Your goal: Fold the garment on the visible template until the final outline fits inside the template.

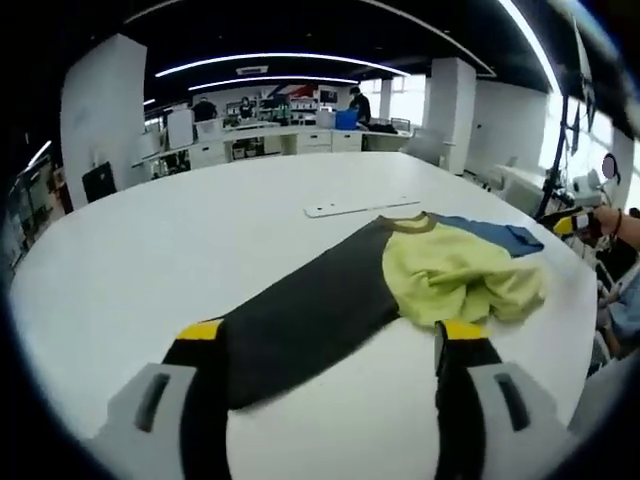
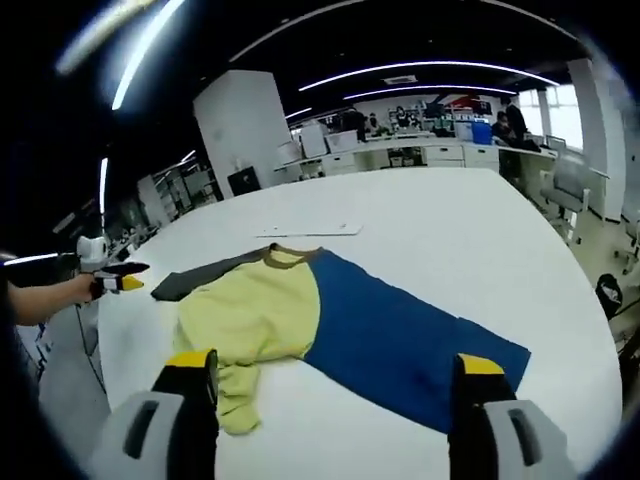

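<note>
A short-sleeved garment lies flat on the white table [image 1: 150, 250], with a brown collar [image 1: 410, 222]. Its dark grey part [image 1: 300, 325] reaches toward me, the yellow-green middle [image 1: 455, 275] is bunched, and the blue part [image 1: 495, 235] lies at the far side. My left gripper [image 1: 330, 332] is open, with the grey part's end lying between its jaws. My right gripper [image 2: 335, 365] is open above the blue part [image 2: 395, 340], beside the yellow-green middle [image 2: 255, 310]. Each gripper appears small at the other view's edge, the right gripper [image 1: 572, 224] and the left gripper [image 2: 122, 280], held by a hand.
A thin white flat strip [image 1: 360, 207] [image 2: 310, 231] lies on the table just beyond the collar. The table's edge [image 2: 600, 400] curves close on the right. Desks, pillars, a chair [image 2: 570, 180] and people stand far behind.
</note>
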Demonstrator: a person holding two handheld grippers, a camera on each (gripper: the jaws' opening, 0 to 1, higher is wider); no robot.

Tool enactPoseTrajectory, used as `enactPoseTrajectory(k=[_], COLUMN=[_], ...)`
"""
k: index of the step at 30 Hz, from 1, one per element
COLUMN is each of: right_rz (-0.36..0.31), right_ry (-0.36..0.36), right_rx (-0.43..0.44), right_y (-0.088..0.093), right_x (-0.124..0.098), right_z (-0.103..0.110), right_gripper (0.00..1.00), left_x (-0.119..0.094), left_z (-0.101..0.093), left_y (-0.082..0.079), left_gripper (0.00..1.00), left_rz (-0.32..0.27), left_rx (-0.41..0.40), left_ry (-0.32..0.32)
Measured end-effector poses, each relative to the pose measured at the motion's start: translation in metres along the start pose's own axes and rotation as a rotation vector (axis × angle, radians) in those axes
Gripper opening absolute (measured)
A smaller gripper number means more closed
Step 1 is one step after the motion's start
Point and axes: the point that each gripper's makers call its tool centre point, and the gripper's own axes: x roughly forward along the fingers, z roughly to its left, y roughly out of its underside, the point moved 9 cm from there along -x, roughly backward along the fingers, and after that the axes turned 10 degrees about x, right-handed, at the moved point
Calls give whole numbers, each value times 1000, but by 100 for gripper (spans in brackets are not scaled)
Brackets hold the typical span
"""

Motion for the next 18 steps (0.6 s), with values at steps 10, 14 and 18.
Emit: enactPoseTrajectory(k=[10,14,18], right_rz=[49,65,81], right_ry=[-148,-203,-252], right_rx=[-74,-96,-133], right_y=[3,5,6], right_x=[6,8,9], right_z=[38,57,74], right_gripper=[100,99,97], left_x=[-19,-25,-32], left_z=[-20,-28,-36], left_y=[-1,3,4], left_gripper=[98,99,99], left_rz=[-45,-27,-23], left_rx=[-5,16,32], left_ry=[36,49,67])
